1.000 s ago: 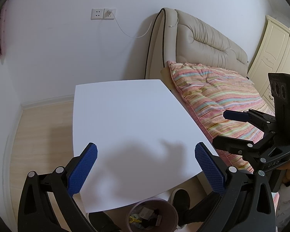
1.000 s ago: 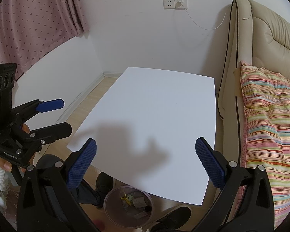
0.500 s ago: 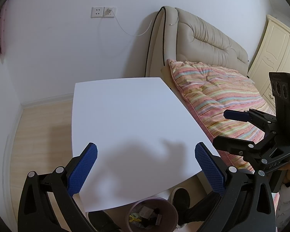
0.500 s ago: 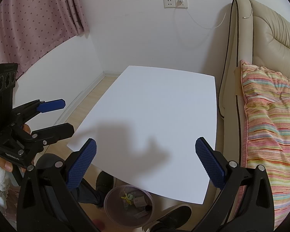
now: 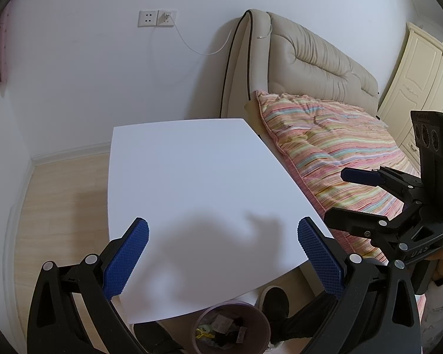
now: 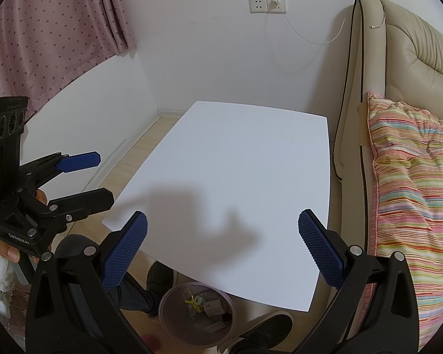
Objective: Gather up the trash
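No trash is seen on the white table (image 5: 192, 177); scraps lie in the bin (image 6: 196, 309), and the left gripper (image 5: 221, 253) and right gripper (image 6: 221, 247) are held wide apart, gripping nothing

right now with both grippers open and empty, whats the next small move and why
Probably just hold and pull back: the table shows no trash, the bin below its near edge already holds scraps, and the left gripper and right gripper carry nothing.

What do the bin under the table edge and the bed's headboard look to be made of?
Bin: seemingly thin translucent plastic with a pinkish tint; the scraps inside show dimly through its wall in the right wrist view. Headboard: beige leather or faux leather, judging by a soft sheen on padded, creased tufts with dark piping along the edge. Which of the two cannot be told.
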`<state>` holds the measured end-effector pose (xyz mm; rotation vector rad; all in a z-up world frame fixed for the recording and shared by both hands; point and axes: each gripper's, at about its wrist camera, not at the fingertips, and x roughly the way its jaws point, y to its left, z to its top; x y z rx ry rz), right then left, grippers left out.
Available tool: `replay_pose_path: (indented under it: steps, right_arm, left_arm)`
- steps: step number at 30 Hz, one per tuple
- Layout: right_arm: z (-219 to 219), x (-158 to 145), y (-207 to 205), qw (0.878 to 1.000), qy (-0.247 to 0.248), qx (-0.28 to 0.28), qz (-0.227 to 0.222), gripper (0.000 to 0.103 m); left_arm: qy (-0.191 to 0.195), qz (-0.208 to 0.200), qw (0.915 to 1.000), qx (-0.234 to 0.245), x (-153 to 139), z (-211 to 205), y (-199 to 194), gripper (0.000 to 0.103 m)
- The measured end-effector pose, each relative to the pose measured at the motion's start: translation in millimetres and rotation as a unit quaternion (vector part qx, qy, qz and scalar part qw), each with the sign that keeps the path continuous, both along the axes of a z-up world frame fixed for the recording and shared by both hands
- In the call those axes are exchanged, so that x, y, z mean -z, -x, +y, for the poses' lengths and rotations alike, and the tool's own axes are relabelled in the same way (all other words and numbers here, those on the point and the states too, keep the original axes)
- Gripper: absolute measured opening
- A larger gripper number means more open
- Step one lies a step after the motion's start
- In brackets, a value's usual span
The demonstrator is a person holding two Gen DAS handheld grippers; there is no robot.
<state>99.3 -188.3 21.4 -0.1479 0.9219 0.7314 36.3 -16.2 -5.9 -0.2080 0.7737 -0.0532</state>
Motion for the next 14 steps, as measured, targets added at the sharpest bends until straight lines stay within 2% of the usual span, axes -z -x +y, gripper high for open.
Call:
replay_pose_path:
  steps: [14]
  right_arm:
    - [-1.0, -0.7, 0.3, 1.0, -0.001, 0.0, 0.0, 0.1]
  left_arm:
    - [-0.002, 0.008, 1.0, -0.005, 3.0, -1.3, -1.8, 0.097]
